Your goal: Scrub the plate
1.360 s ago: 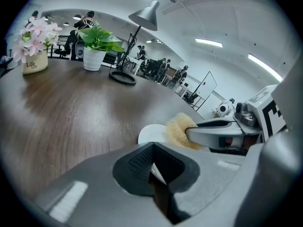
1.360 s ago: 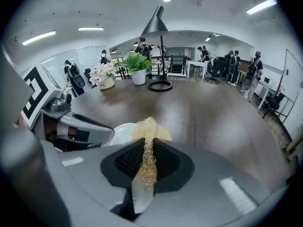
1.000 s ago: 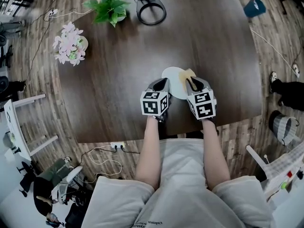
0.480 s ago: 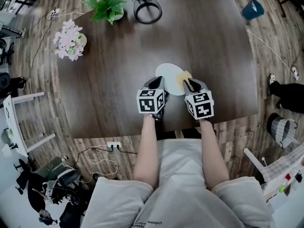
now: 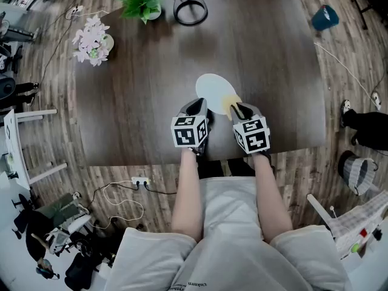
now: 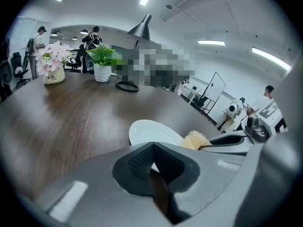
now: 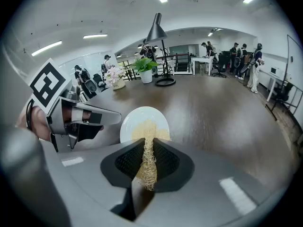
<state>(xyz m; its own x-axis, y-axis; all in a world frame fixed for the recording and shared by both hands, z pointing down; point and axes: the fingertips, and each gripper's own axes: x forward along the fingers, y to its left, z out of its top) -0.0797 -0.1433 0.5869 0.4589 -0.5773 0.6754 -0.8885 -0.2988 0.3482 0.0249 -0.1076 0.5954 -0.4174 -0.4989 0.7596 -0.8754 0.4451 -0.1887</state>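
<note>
On dark table [image 5: 133, 90], plain white plate [image 5: 212, 88], rim pinched by left hand-held gripper [image 5: 199, 105]; right hand-held gripper [image 5: 237, 108] clamping yellow scrubber [image 7: 148, 141]

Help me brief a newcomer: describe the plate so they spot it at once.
On the dark wooden table, look at the person's side, just ahead of both grippers. The plate is the flat white disc there, rim in the left gripper, yellow scrubber from the right gripper on it; the potted plant and flowers stand far across.

Upper left on my wooden table [image 5: 273, 59] stand pink flowers [image 5: 91, 40]; a green plant [image 5: 140, 0] and lamp base [image 5: 190, 8] at top centre.
</note>
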